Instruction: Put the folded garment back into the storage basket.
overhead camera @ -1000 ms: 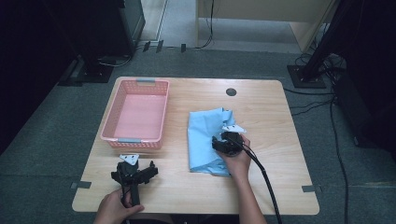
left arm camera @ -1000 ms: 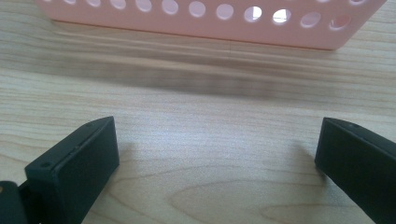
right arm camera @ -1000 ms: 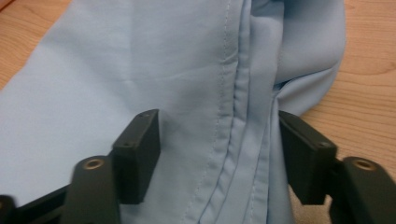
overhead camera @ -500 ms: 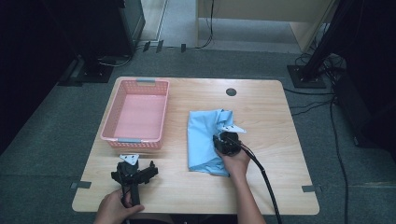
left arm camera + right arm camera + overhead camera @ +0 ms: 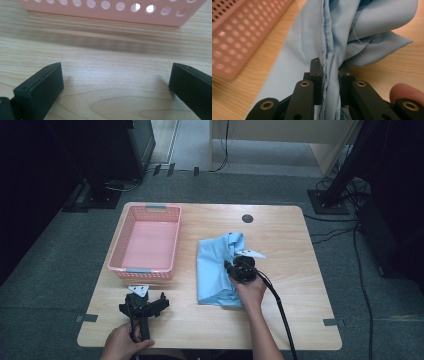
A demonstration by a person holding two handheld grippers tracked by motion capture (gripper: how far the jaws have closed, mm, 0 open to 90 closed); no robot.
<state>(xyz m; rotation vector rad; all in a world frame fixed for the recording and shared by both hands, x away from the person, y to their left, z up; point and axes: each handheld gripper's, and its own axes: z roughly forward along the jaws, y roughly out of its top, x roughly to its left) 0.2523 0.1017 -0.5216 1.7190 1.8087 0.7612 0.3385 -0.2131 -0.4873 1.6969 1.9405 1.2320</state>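
A light wooden worktop (image 5: 295, 235) on grey carpet carries a pink perforated basket (image 5: 148, 241) at its left and a crumpled light-blue cloth (image 5: 215, 270) near the middle; a small dark round cap (image 5: 247, 218) sits by the far edge.

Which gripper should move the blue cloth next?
Right. The right gripper is already shut on a bunched fold of the blue cloth. The left gripper stands open, resting on the table near the pink basket.

A lab: black equipment stands (image 5: 334, 195), floor cables (image 5: 345, 227), grey carpet (image 5: 60, 270)
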